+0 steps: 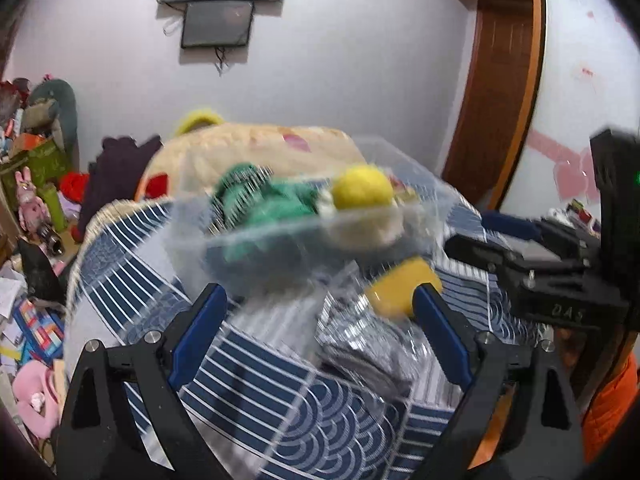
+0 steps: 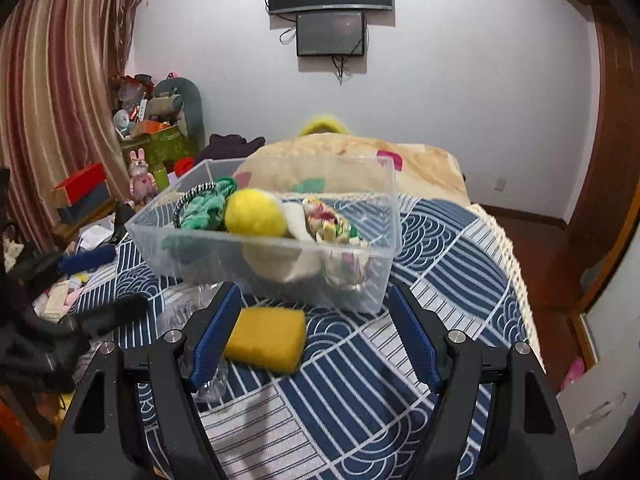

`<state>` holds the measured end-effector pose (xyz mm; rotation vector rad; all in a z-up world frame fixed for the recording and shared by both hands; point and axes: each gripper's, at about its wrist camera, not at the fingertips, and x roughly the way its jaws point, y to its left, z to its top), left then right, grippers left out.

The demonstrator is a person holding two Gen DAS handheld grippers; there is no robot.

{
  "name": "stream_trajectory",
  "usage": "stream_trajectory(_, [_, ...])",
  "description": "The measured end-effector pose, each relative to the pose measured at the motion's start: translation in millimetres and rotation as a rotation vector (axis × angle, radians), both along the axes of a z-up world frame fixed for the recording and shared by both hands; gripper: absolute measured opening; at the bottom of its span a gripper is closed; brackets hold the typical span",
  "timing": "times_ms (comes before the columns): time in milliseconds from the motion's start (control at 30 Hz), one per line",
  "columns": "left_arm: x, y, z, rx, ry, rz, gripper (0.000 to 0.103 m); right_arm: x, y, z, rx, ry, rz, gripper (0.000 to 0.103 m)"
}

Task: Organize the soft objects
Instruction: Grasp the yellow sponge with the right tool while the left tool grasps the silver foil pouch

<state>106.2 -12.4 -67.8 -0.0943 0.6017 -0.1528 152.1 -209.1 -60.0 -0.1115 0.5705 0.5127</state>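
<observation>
A clear plastic bin [image 2: 360, 272] stands on the blue patterned bedspread [image 2: 440, 280]. It holds a green knit item [image 2: 204, 210], a yellow fuzzy ball [image 2: 254, 214], a cream soft item and a floral cloth [image 2: 332, 226]. A yellow sponge [image 2: 266, 338] lies on the bedspread in front of the bin. My right gripper [image 2: 316, 336] is open and empty, the sponge beside its left finger. My left gripper [image 1: 320, 332] is open and empty over a crinkled clear bag [image 1: 360, 344], with the sponge [image 1: 396, 290] by its right finger. The bin [image 1: 192, 240] looks blurred there.
A cream floral quilt [image 2: 348, 168] is bunched behind the bin. Boxes, plush toys and papers clutter the floor at left [image 2: 152, 148]. A wooden door frame [image 1: 500, 92] stands at right. The right gripper's body [image 1: 560, 276] shows at the left wrist view's right edge.
</observation>
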Motion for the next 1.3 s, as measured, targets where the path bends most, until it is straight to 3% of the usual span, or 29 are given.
stream_trajectory(133, [0.2,-7.2,-18.0,-0.005,0.039,-0.014,0.095,-2.0,2.1,-6.2,-0.003,0.011,0.01,0.073])
stream_trajectory(267, [4.0,-8.3,-31.7,-0.07,0.078,-0.046,0.093,-4.3,5.1,-14.3,-0.013,0.029,0.016,0.073])
stream_trajectory(433, [7.9,-17.7,-43.1,-0.07,0.105,-0.099,0.057,-5.3,7.2,-18.9,-0.014,0.045,0.021,0.073])
stream_trajectory(633, [2.4,-15.2,-41.5,-0.05,0.08,-0.1,0.035,-6.9,14.6,-24.2,-0.019,0.064,0.045,0.073])
stream_trajectory(1000, [-8.4,17.7,-31.0,-0.071,0.05,-0.022,0.028,-2.0,38.8,-46.4,-0.035,0.149,0.086,0.073])
stream_trajectory(1067, [-12.4,23.7,-25.0,-0.071,0.029,-0.015,0.028,-1.3,38.5,-48.3,-0.032,0.156,0.082,0.063])
stream_trajectory(1300, [-18.2,39.2,0.3,-0.109,-0.042,0.002,0.028,-15.7,28.9,-30.9,-0.027,0.081,0.081,0.061])
